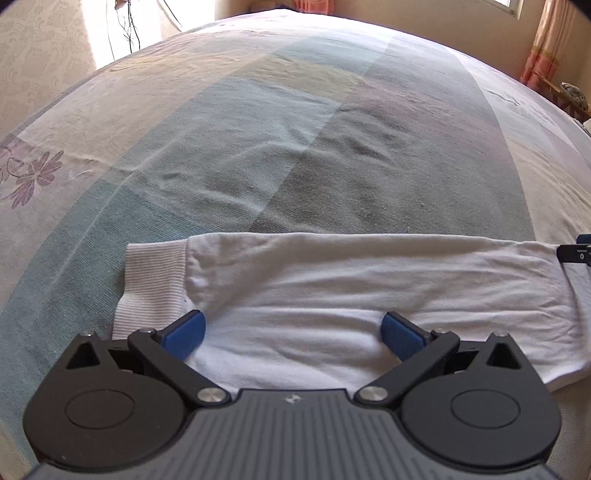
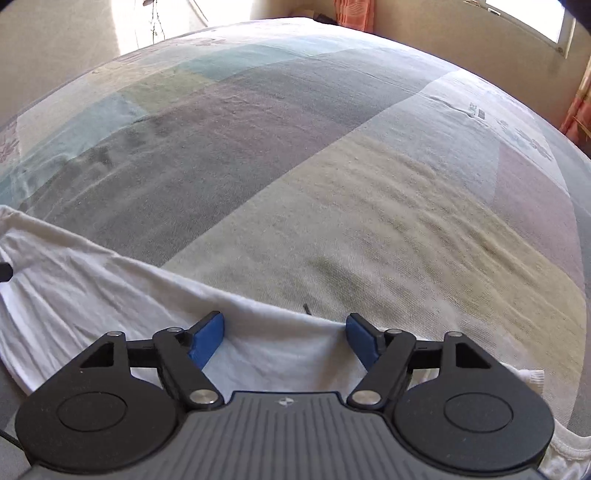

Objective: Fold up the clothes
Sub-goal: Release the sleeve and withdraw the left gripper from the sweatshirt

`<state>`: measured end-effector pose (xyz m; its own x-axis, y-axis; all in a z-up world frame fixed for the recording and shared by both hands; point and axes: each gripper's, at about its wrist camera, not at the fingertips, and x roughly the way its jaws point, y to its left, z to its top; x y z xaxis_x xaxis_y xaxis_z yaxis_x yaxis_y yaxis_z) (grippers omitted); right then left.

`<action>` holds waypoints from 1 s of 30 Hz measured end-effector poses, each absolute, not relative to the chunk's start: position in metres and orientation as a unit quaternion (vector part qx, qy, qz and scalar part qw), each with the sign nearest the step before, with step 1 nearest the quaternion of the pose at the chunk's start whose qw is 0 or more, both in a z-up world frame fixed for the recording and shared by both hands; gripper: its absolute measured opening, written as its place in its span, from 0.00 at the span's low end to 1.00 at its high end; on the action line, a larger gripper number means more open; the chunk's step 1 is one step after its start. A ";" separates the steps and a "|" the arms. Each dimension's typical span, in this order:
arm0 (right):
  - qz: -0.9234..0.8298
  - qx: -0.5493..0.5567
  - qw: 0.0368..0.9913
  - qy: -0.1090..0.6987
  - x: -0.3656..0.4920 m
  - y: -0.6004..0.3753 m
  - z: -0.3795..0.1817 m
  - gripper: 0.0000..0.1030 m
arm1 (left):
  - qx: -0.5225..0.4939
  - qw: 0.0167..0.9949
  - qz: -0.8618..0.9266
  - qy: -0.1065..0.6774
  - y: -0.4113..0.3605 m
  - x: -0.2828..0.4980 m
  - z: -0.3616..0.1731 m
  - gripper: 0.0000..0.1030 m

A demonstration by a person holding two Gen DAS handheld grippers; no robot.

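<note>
A white garment lies folded in a long flat strip across the near part of the bed, its ribbed cuff at the left end. My left gripper is open just above the garment's near part, holding nothing. In the right wrist view the same white garment runs from the left edge down under my right gripper, which is open with both blue pads over the garment's far edge. A tip of the right gripper shows at the right edge of the left wrist view.
The bed is covered by a patchwork sheet of grey, teal, beige and pink blocks with a flower print at the left. Walls, orange curtains and a window lie beyond the bed.
</note>
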<state>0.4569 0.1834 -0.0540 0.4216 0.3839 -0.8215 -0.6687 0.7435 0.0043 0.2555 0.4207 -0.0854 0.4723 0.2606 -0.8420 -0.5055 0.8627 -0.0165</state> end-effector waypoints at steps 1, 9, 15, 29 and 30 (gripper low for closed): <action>0.316 -0.159 0.827 0.437 0.462 0.184 -0.052 0.76 | -0.131 0.849 0.225 0.460 0.419 0.258 -0.082 0.98; 0.303 -0.159 0.837 0.427 0.440 0.141 -0.017 0.80 | -0.090 0.880 0.148 0.443 0.389 0.286 -0.066 0.97; 0.257 -0.154 0.828 0.475 0.408 0.092 -0.023 0.80 | -0.133 0.853 0.218 0.456 0.403 0.273 -0.087 1.00; 0.238 -0.240 0.817 0.468 0.350 0.116 -0.038 0.80 | -0.097 0.873 0.188 0.438 0.363 0.276 -0.054 0.98; 0.242 -0.228 0.817 0.472 0.351 0.109 -0.034 0.82 | -0.094 0.875 0.185 0.437 0.359 0.276 -0.052 0.98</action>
<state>0.3509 0.1094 -0.0336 0.4376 0.1809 -0.8808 -0.6103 0.7791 -0.1432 0.2760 0.3594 -0.0522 0.5497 0.2418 -0.7996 -0.4062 0.9138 -0.0029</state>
